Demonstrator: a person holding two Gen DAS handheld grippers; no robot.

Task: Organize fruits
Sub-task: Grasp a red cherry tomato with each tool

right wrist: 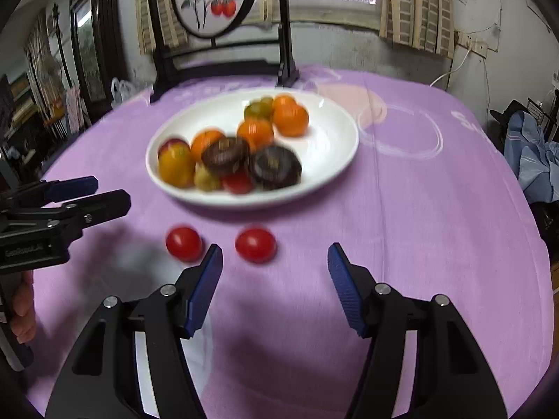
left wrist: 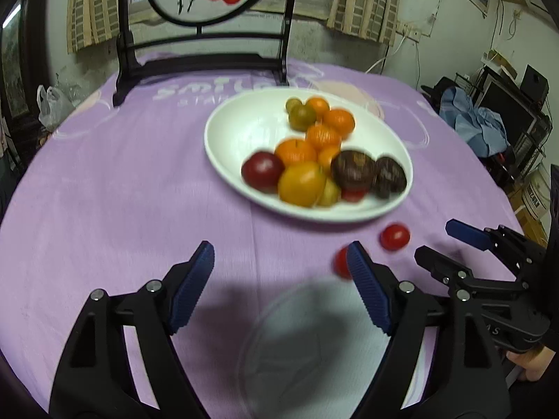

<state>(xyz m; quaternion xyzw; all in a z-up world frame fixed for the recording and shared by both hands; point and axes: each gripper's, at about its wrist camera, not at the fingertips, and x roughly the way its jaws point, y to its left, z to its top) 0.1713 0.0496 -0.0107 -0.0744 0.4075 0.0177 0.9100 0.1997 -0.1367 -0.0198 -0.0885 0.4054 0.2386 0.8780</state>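
Item one, the fruit: most of it already sits heaped in the white plate (right wrist: 335,160) — oranges (right wrist: 290,118), two dark brown fruits (right wrist: 276,167), a yellow one and a dark red one at the near-left rim. Two tomatoes (right wrist: 255,245) lie loose on the purple cloth (right wrist: 419,227), just in front of the plate's near edge and close beside each other, not touching.

Item two, your tools: the right gripper (right wrist: 275,262) hangs above the cloth with its jaws wide apart and nothing between them, the right-hand tomato just ahead of its left finger. The left gripper (left wrist: 281,258) is likewise spread and empty (its right finger hides part of one tomato in its own view).

Item three, step in hand: by the look of it you are gathering the two strays. The next move calls for lowering the right gripper around the nearer tomato and closing gently; round, smooth fruit will likely roll if nudged.

Item four, room: open cloth lies to the right and near side. The plate rim sits close ahead, and the two grippers are near one another, so keep them from crossing. A clear dish (left wrist: 314,349) (blurred) lies under the left gripper.
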